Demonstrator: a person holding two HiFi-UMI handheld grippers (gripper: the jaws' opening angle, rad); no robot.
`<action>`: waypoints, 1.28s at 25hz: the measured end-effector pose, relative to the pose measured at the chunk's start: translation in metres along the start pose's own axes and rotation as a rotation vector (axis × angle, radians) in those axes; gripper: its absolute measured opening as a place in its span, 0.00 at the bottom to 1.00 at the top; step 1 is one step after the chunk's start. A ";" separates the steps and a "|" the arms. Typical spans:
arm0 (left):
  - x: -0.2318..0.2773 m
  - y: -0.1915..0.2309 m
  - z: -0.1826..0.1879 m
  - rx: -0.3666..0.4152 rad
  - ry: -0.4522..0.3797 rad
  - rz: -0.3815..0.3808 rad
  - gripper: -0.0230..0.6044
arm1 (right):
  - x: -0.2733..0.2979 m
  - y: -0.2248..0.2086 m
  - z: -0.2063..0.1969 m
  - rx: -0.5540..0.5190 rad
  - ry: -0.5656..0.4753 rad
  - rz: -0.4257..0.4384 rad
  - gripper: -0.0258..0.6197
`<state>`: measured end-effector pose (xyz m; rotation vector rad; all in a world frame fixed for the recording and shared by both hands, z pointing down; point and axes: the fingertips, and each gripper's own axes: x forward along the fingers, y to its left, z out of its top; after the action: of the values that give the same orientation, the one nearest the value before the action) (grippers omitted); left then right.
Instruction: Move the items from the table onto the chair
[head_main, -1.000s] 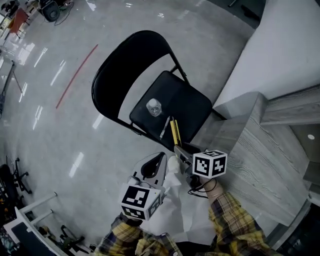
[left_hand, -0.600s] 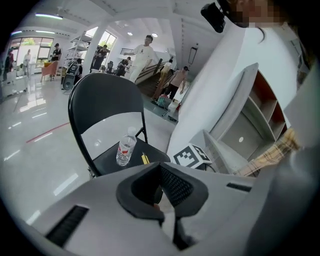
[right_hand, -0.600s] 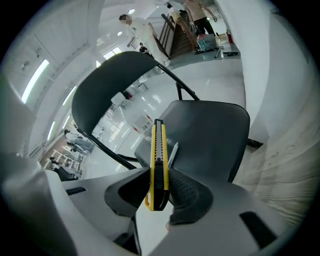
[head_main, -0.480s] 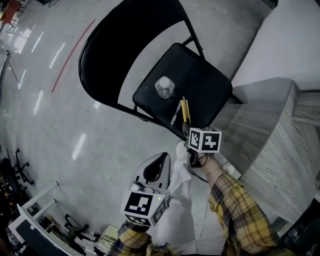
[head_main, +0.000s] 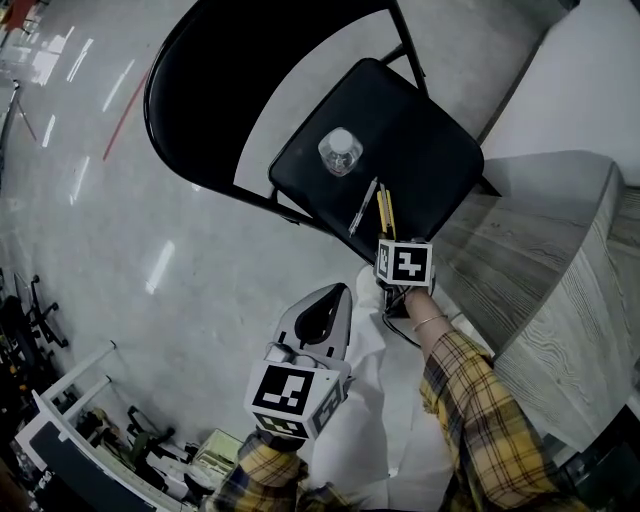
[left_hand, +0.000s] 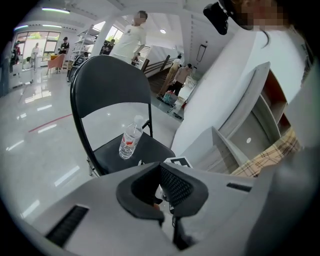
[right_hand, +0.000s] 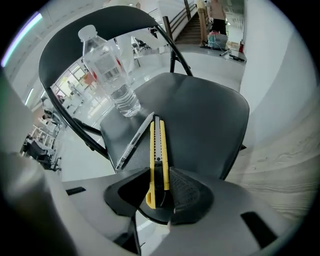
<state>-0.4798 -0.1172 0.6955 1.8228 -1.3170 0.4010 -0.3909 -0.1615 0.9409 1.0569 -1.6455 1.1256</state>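
A black folding chair holds an upright clear water bottle and a slim silver pen-like tool. My right gripper hangs steeply down at the seat's near edge, shut on a yellow utility knife. The knife runs out over the seat beside the silver tool, close to the bottle. Whether the knife touches the seat I cannot tell. My left gripper is lower and to the left, over the floor, shut and empty; it looks toward the chair and bottle.
A grey wood-grain table stands right of the chair, with a white wall behind it. Glossy floor spreads to the left. People stand far off in the room in the left gripper view.
Both grippers have sunk. The right one has tipped steeply down and carried the yellow knife to the seat's near edge beside the silver tool. The left one stays shut.
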 end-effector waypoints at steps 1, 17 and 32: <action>0.002 0.000 0.000 0.001 0.002 -0.001 0.04 | -0.001 0.000 0.002 0.006 -0.010 0.004 0.24; -0.038 -0.046 0.051 0.091 -0.035 -0.007 0.04 | -0.162 0.088 0.037 0.081 -0.166 0.393 0.24; -0.087 -0.259 0.151 0.280 -0.196 -0.188 0.04 | -0.474 0.026 0.027 0.055 -0.557 0.664 0.23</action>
<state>-0.3137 -0.1522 0.4332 2.2479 -1.2528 0.3232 -0.2906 -0.1000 0.4802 0.9265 -2.5437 1.3671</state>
